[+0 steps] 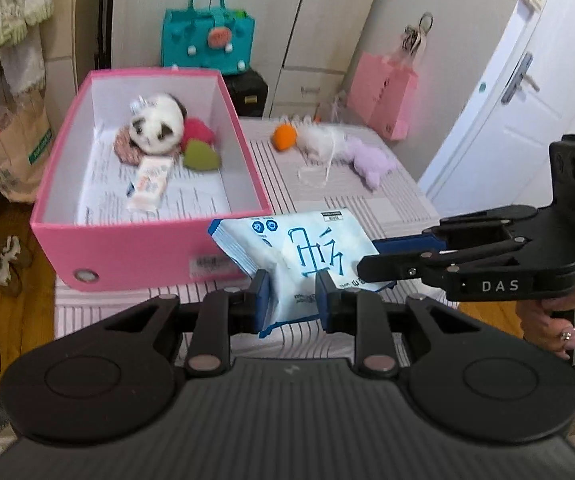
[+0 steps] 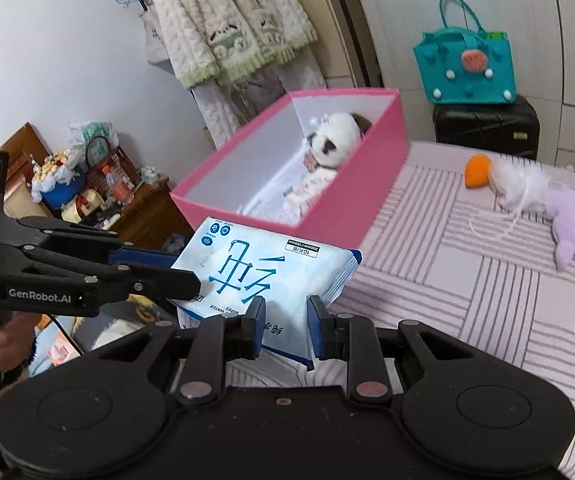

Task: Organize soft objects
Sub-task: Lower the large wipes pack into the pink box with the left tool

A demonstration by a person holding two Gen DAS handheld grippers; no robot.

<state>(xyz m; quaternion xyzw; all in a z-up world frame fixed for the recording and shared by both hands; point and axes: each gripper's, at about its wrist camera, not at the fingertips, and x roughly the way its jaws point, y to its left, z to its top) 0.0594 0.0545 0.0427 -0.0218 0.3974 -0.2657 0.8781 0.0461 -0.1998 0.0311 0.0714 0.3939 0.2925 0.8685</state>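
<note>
A light blue pack of wet wipes (image 1: pixel 295 252) is held in the air just in front of the pink box (image 1: pixel 127 256). My left gripper (image 1: pixel 292 300) is shut on its near edge. My right gripper (image 1: pixel 371 260) comes in from the right and is shut on the pack's other side. In the right wrist view the pack (image 2: pixel 263 268) sits between my right gripper's (image 2: pixel 286 328) pads, with the left gripper (image 2: pixel 179 276) clamped on its left edge. The box (image 2: pixel 351 200) holds a panda plush (image 1: pixel 155 124), a red and green plush (image 1: pixel 201 144) and a small packet (image 1: pixel 149 184).
On the striped bed cover (image 2: pixel 467 300) lie a white plush with an orange part (image 2: pixel 507 180) and a purple plush (image 2: pixel 571 224). A teal bag (image 1: pixel 207 36) stands on a black case behind. A pink paper bag (image 1: pixel 383 92) and a white door (image 1: pixel 527 92) are at right.
</note>
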